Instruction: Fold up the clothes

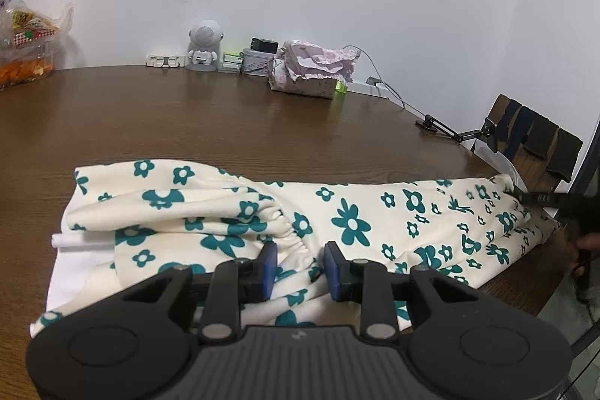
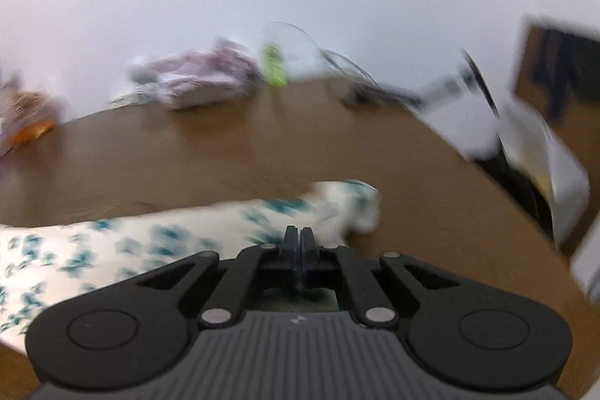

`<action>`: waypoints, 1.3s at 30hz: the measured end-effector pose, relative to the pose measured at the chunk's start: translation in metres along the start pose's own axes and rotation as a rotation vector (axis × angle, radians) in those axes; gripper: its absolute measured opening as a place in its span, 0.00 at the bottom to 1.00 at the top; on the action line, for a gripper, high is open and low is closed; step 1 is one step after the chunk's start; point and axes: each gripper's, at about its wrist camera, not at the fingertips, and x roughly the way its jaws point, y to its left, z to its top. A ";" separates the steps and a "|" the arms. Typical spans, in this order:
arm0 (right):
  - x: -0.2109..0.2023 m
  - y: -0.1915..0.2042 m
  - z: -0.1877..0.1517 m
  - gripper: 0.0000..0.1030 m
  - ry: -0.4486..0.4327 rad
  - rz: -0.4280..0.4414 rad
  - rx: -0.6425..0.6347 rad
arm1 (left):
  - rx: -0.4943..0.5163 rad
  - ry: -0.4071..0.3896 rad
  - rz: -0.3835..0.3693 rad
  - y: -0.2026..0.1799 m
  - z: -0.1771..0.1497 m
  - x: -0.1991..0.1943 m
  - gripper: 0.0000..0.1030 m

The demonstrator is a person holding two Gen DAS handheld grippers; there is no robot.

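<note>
Blurred by motion, the right gripper (image 2: 301, 237) shows fingers pressed together on the floral garment (image 1: 348, 223) lying across the worktop (image 1: 225, 122). Left gripper (image 1: 300, 263) fingers gape over its elastic waistband (image 1: 292, 235); folded clothes (image 1: 311, 68) sit behind.

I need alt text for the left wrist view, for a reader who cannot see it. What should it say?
An open left gripper with blue pads hovers over the gathered waistband of a cream garment with teal flowers, spread across a brown wooden table. A folded pink cloth pile and a small white robot figure stand by the white wall.
</note>
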 end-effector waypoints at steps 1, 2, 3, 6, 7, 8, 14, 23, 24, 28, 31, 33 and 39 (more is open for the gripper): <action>-0.002 -0.009 0.000 0.00 -0.006 0.020 0.062 | -0.010 0.004 0.006 -0.001 0.001 0.000 0.26; -0.007 -0.012 0.003 0.00 -0.022 0.022 0.080 | -0.020 0.009 0.011 -0.002 0.002 0.000 0.26; -0.017 -0.008 0.006 0.01 -0.062 0.003 0.042 | -0.030 0.015 0.018 -0.003 0.004 0.000 0.26; -0.056 0.006 0.015 0.04 -0.178 -0.039 -0.097 | -0.031 0.004 0.048 -0.010 0.015 -0.011 0.27; -0.067 0.007 0.016 0.06 -0.193 -0.033 -0.120 | -0.017 -0.030 0.045 -0.012 0.018 -0.020 0.28; -0.073 0.006 0.016 0.08 -0.192 -0.022 -0.136 | -0.004 -0.063 0.042 -0.014 0.021 -0.029 0.35; -0.073 -0.005 -0.014 0.15 -0.056 -0.018 -0.098 | 0.005 -0.073 0.136 -0.016 0.039 -0.040 0.47; -0.073 0.021 -0.027 0.39 0.066 0.119 -0.159 | 0.204 0.119 0.048 -0.050 0.091 0.025 0.60; -0.069 0.020 -0.026 0.40 0.071 0.111 -0.155 | 0.229 0.167 0.025 -0.055 0.098 0.039 0.60; -0.051 0.019 -0.019 0.39 0.090 0.080 -0.141 | 0.278 0.336 -0.071 -0.102 0.128 0.106 0.60; -0.037 0.018 -0.015 0.39 0.104 0.057 -0.130 | 0.358 0.397 -0.239 -0.152 0.138 0.154 0.61; -0.032 0.012 -0.009 0.39 0.102 0.025 -0.109 | 0.422 0.438 -0.316 -0.183 0.140 0.182 0.62; -0.052 -0.008 -0.001 0.45 0.101 -0.075 0.005 | 0.616 0.425 -0.326 -0.236 0.130 0.228 0.62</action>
